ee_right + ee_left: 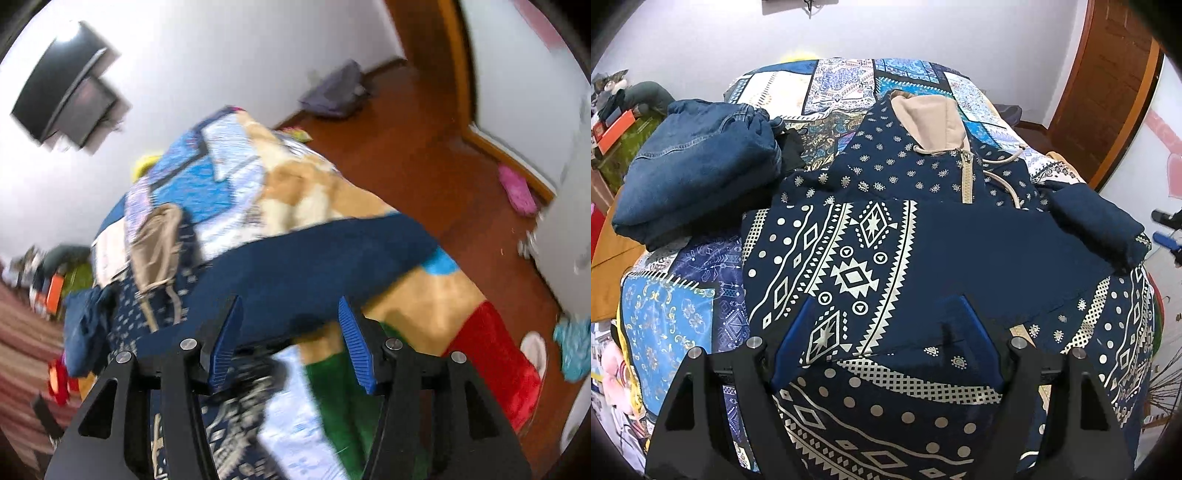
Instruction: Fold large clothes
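a: while the hoodie [886,236] is lying spread across the bed [820,85], what is the left gripper [886,332] doing?

b: it is hovering low over the hoodie's near half, with its blue fingers [790,339] standing wide apart on either side of the patterned cloth. nothing is pinched between them, though whether they are brushing the fabric i cannot tell.

a: and how is the hoodie lying?

b: front up, with the beige hood [927,122] pointing toward the far wall and the zipper [966,177] running down from it. a plain navy sleeve is lying folded across the chest, and the other cuff [1097,229] is sitting bunched at the hoodie's right edge.

a: anything next to the hoodie?

b: a folded pair of jeans [698,170] is resting on the bed just left of the hoodie's shoulder, touching or nearly touching it.

a: where is the right gripper [291,339]?

b: its view is blurring badly. its ribbed blue fingers [356,347] are spread apart and holding nothing, and it is hanging at the hoodie's right side, where a navy sleeve [314,266] is stretching across the bed just beyond the fingertips. a blanket [480,354] with tan, red and green patches is hanging beyond the sleeve, above the wooden floor [424,155].
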